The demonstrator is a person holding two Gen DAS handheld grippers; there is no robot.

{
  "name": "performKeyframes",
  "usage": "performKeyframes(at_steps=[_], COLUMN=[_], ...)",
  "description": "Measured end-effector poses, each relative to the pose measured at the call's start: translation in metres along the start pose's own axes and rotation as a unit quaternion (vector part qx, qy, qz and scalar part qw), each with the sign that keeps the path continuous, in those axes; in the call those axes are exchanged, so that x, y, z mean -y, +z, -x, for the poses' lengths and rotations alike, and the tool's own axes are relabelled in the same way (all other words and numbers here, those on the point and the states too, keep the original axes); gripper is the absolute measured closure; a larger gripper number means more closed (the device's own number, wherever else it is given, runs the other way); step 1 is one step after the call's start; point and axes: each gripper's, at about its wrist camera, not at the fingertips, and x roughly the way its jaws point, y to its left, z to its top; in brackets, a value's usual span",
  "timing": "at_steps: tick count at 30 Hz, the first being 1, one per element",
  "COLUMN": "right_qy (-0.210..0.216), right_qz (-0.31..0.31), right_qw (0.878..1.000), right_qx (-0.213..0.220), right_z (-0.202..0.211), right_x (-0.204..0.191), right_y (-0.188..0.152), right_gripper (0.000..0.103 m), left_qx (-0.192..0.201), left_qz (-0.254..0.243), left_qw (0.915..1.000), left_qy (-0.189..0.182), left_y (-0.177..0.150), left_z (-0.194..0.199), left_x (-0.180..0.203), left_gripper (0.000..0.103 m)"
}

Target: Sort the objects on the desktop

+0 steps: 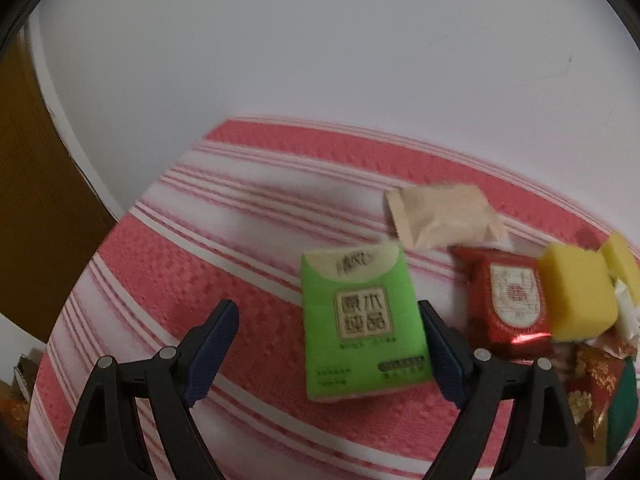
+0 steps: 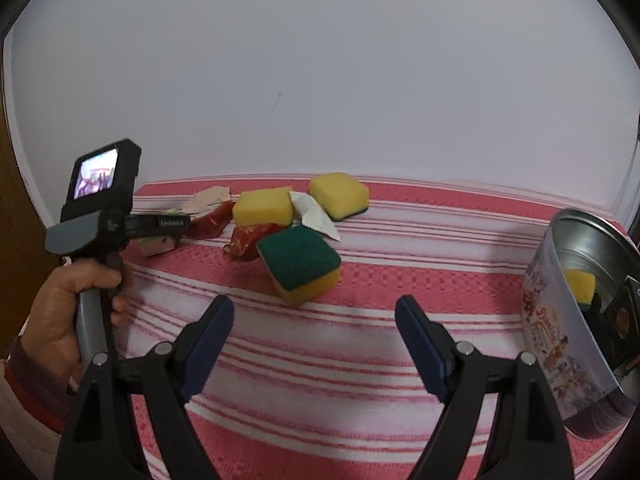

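Note:
My left gripper (image 1: 326,320) is open above the striped cloth. A green tissue pack (image 1: 362,322) lies flat between its fingers, close to the right finger. A beige sachet (image 1: 444,216), a red packet (image 1: 508,304) and a yellow sponge (image 1: 576,296) lie to its right. My right gripper (image 2: 314,316) is open and empty over the cloth. A sponge with its green side up (image 2: 300,262) lies just beyond it. Two yellow sponges (image 2: 264,206) (image 2: 340,194), red wrappers (image 2: 248,242) and a white sachet (image 2: 314,216) lie farther back.
A metal tin (image 2: 580,320) stands at the right, tilted in view, with a yellow-green sponge (image 2: 580,286) inside. The person's hand holds the left gripper body (image 2: 100,216) at the left. A red and white striped cloth (image 2: 360,360) covers the table against a white wall.

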Motion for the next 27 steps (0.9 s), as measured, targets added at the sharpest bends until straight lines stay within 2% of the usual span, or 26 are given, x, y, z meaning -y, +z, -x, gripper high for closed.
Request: performKeyframes(at_steps=[5, 7, 8, 9, 18, 19, 20, 21, 25, 27], right_qy=[-0.009, -0.005, -0.005, -0.008, 0.015, 0.013, 0.001, -0.005, 0.049, 0.049], right_qz=[0.007, 0.011, 0.012, 0.015, 0.026, 0.030, 0.036, 0.041, -0.001, -0.017], right_qw=[1.000, 1.000, 0.999, 0.999, 0.995, 0.994, 0.994, 0.994, 0.995, 0.996], right_qx=[-0.017, -0.028, -0.031, -0.035, -0.092, -0.101, -0.103, -0.105, -0.090, -0.075], right_z=[-0.023, -0.036, -0.040, -0.046, -0.096, -0.102, -0.104, -0.105, -0.091, -0.081], right_x=[0.003, 0.003, 0.003, 0.002, -0.013, -0.015, -0.016, -0.015, 0.002, 0.009], right_y=[0.012, 0.016, 0.018, 0.020, 0.030, 0.027, 0.025, 0.024, 0.022, 0.022], right_gripper=[0.019, 0.019, 0.019, 0.019, 0.019, 0.025, 0.035, 0.038, 0.040, 0.040], left_qx=[-0.007, -0.002, 0.003, 0.007, 0.010, 0.011, 0.012, 0.013, 0.018, 0.027], left_qz=[0.019, 0.012, 0.006, -0.001, -0.007, -0.009, -0.009, -0.009, -0.010, -0.015], left_qw=[0.9993, 0.9994, 0.9993, 0.9992, 0.9993, 0.9994, 0.9995, 0.9996, 0.9997, 0.9995], left_qy=[-0.030, -0.034, -0.037, -0.040, -0.036, -0.032, -0.027, -0.024, -0.013, -0.006], left_y=[0.000, 0.002, 0.001, 0.000, 0.002, 0.002, 0.002, 0.004, 0.003, 0.001], left_z=[-0.005, -0.005, -0.003, -0.001, -0.005, -0.005, -0.006, -0.008, -0.005, 0.000], left_x=[-0.009, -0.008, -0.006, -0.003, -0.001, -0.001, -0.001, -0.003, -0.004, -0.005], left_gripper=[0.015, 0.028, 0.042, 0.051, 0.051, 0.051, 0.051, 0.051, 0.051, 0.051])
